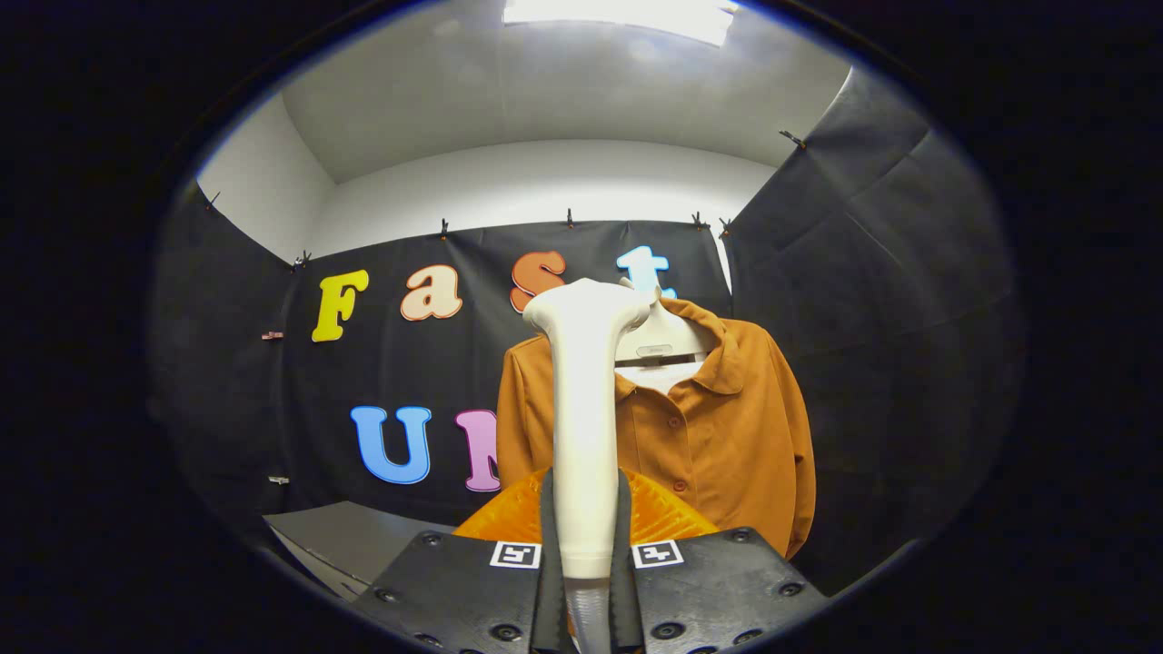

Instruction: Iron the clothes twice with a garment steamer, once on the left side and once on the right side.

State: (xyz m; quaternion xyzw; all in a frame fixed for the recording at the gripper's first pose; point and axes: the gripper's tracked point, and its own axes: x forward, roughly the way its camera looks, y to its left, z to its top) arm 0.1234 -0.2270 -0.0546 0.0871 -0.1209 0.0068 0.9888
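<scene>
A white garment steamer [584,409] stands upright between my fingers, its handle clamped by both of them and its head up at the shirt's collar height. My gripper [586,522] is shut on that handle. Beyond the steamer hangs an orange-brown button-up shirt [718,427] on a white hanger [661,343], in front of the booth's black back wall. The steamer's head sits over the shirt's left shoulder as I see it; I cannot tell whether it touches the fabric. The steamer hides part of the shirt's left half.
A grey tabletop [354,536] lies low to the left of my fingers. Black cloth walls close the booth behind the shirt and on both sides, with the right wall [872,300] close beside the shirt's sleeve.
</scene>
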